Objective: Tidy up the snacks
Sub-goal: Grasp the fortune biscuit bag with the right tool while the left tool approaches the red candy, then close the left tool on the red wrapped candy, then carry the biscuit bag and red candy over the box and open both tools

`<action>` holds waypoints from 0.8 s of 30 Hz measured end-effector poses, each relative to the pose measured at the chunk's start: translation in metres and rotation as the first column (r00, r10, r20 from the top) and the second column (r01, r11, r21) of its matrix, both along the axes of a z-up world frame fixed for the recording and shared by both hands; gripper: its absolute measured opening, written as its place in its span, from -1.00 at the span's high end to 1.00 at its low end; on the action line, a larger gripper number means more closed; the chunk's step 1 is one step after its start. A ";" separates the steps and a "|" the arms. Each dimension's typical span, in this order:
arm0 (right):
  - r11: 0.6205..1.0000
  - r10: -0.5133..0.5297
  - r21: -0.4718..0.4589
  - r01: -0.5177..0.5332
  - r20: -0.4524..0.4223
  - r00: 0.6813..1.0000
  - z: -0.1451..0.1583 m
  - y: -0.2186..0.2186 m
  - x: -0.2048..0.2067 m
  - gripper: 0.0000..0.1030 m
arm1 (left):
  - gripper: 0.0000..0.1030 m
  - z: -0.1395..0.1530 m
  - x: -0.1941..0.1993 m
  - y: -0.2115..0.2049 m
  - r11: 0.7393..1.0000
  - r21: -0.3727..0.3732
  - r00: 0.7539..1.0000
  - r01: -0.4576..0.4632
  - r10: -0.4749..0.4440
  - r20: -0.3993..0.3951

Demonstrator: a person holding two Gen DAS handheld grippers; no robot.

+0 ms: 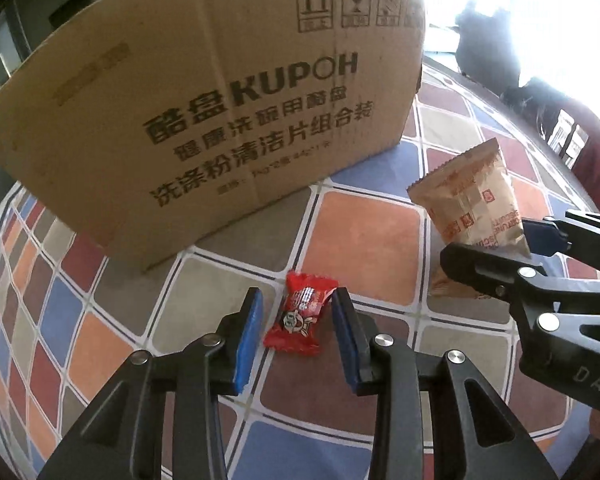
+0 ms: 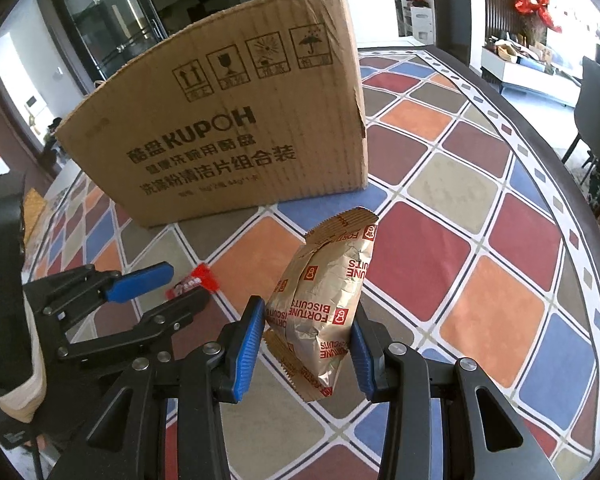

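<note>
Cardboard box (image 2: 224, 128) stands upright, blocking the far side of the checkered tablecloth (image 2: 480, 272). Open cloth to its right, out to the table edge. Between box and grippers, a bare strip; red candy wrapper (image 1: 300, 316) lies there. Right gripper (image 1: 540, 248) with biscuit packet (image 2: 324, 304) crowds the left gripper (image 1: 296, 344)'s right flank.

Bright daylight — window glare blows out upper right; fisheye-bent edges.

Both wrist views look steeply down, close over the tiled worktop (image 1: 364, 232), sharing the KUPOH carton (image 2: 236, 132) at twelve o'clock (each sees the other's tool).
</note>
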State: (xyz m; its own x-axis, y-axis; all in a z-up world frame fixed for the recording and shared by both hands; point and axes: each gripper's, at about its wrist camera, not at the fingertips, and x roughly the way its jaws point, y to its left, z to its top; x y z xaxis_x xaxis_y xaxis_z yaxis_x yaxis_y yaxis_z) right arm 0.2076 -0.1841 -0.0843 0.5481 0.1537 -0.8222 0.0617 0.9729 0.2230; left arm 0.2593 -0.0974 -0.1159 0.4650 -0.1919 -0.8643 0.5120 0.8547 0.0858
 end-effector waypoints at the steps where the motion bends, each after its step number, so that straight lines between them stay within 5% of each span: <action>1: 1.000 -0.002 -0.002 0.002 -0.002 1.000 0.000 0.000 0.000 0.19 | 0.35 0.001 0.002 -0.002 1.000 -0.003 1.000 -0.003 0.003 -0.004; 3: 1.000 -0.005 -0.005 0.005 -0.004 1.000 0.000 0.000 0.000 0.19 | 0.56 -0.002 0.003 -0.002 1.000 -0.020 1.000 -0.011 0.011 -0.024; 7: 1.000 -0.007 -0.005 0.007 -0.005 1.000 0.001 -0.001 0.001 0.19 | 0.63 -0.002 -0.003 0.001 0.998 -0.050 0.999 -0.045 0.043 -0.032; 24: 1.000 0.017 -0.004 -0.017 0.053 0.998 0.024 0.002 -0.004 0.19 | 0.63 0.058 -0.029 0.047 0.962 -0.225 0.985 -0.158 0.170 0.034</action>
